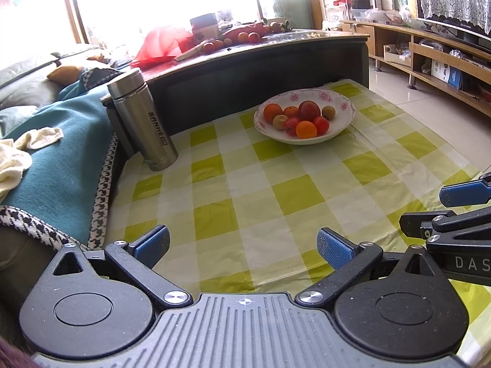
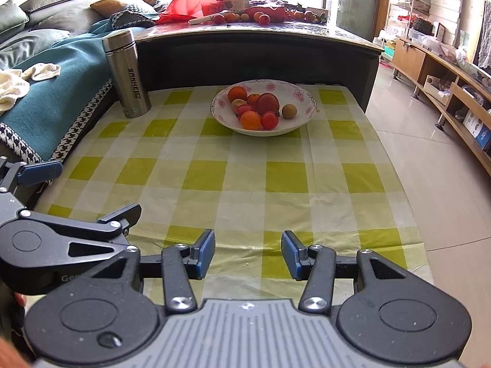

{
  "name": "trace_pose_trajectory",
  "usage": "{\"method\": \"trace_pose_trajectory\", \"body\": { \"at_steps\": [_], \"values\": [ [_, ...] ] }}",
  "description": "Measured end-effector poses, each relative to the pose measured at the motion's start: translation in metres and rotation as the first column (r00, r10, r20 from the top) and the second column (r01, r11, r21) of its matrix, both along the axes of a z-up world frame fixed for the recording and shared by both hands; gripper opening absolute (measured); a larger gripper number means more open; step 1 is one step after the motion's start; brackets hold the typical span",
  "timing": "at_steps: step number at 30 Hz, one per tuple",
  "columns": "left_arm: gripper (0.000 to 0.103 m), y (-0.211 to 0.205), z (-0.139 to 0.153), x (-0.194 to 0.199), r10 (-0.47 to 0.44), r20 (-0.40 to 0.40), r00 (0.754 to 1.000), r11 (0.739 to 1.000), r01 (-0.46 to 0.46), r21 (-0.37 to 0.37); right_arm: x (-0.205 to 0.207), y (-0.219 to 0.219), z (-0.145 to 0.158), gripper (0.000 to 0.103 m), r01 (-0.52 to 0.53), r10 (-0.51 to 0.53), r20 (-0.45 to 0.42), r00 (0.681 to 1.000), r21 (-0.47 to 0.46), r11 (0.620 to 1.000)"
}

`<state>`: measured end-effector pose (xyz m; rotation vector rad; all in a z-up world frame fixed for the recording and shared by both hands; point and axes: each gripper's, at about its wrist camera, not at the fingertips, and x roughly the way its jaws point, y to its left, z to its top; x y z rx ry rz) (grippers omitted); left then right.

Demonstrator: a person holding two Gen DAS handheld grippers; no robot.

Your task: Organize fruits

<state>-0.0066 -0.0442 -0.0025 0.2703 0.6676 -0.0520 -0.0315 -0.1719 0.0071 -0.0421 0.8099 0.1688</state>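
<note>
- The left gripper and right gripper are hovering side by side over the near edge of the worktop, jaws spread and holding nothing.
- The fruits are sitting heaped in a floral bowl at the far end, well apart from both grippers.
- Risk: round fruits are likely to roll out of a grasp; a loose, wrinkling checked plastic cover could be letting the bowl slide.
- A steel flask is standing far left, easily toppled.
- Sofa left, shelving right.
</note>
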Motion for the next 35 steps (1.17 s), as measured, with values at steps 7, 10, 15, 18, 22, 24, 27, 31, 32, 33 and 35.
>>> {"method": "trace_pose_trajectory", "body": {
  "at_steps": [7,10,15,18,22,24,27,31,32,33,35],
  "values": [
    [0.103,0.0012,0.0008,-0.0037,0.006,0.001,1.0,1.0,-0.006,0.0,-0.0029,0.0014,0.0006,0.052,-0.004,0.004,0.001,1.0,-0.004,1.0],
    [0.103,0.0016,0.0007,-0.0047,0.006,0.002,1.0,1.0,-0.006,0.001,-0.0044,0.0019,0.0008,0.052,-0.007,0.007,0.0,1.0,-0.003,1.0],
    [0.103,0.0023,0.0004,-0.0076,0.008,0.003,1.0,1.0,-0.008,0.004,-0.0057,0.0025,0.0006,0.052,-0.01,0.01,-0.001,1.0,-0.005,1.0],
    [0.103,0.0027,0.0,-0.0075,0.01,0.0,1.0,1.0,-0.01,0.005,-0.006,0.0033,0.0002,0.052,-0.013,0.013,-0.003,1.0,-0.007,1.0],
    [0.103,0.0033,-0.0006,-0.0082,0.011,-0.003,1.0,1.0,-0.011,0.004,-0.0058,0.0041,-0.0005,0.052,-0.016,0.016,-0.006,1.0,-0.01,1.0],
    [0.103,0.0032,-0.0011,-0.0072,0.011,-0.006,1.0,1.0,-0.011,0.004,-0.0057,0.0039,-0.001,0.052,-0.016,0.016,-0.008,1.0,-0.009,1.0],
    [0.103,0.0031,-0.0016,-0.0069,0.01,-0.007,1.0,1.0,-0.01,0.005,-0.0054,0.0038,-0.0015,0.052,-0.016,0.016,-0.01,1.0,-0.009,1.0],
    [0.103,0.0031,-0.0028,-0.007,0.01,-0.009,1.0,1.0,-0.01,0.004,-0.0047,0.0032,-0.0027,0.052,-0.015,0.015,-0.013,1.0,-0.009,1.0],
    [0.103,0.0029,-0.0033,-0.0068,0.009,-0.01,1.0,1.0,-0.009,0.004,-0.0046,0.0031,-0.0031,0.052,-0.015,0.015,-0.014,1.0,-0.009,1.0],
    [0.103,0.003,-0.0036,-0.0069,0.009,-0.011,1.0,1.0,-0.009,0.003,-0.0045,0.003,-0.003,0.052,-0.015,0.015,-0.013,1.0,-0.01,1.0],
    [0.103,0.003,-0.0041,-0.0067,0.01,-0.014,1.0,1.0,-0.01,0.001,-0.0044,0.0029,-0.0033,0.052,-0.014,0.014,-0.013,1.0,-0.009,1.0]
  ]
}}
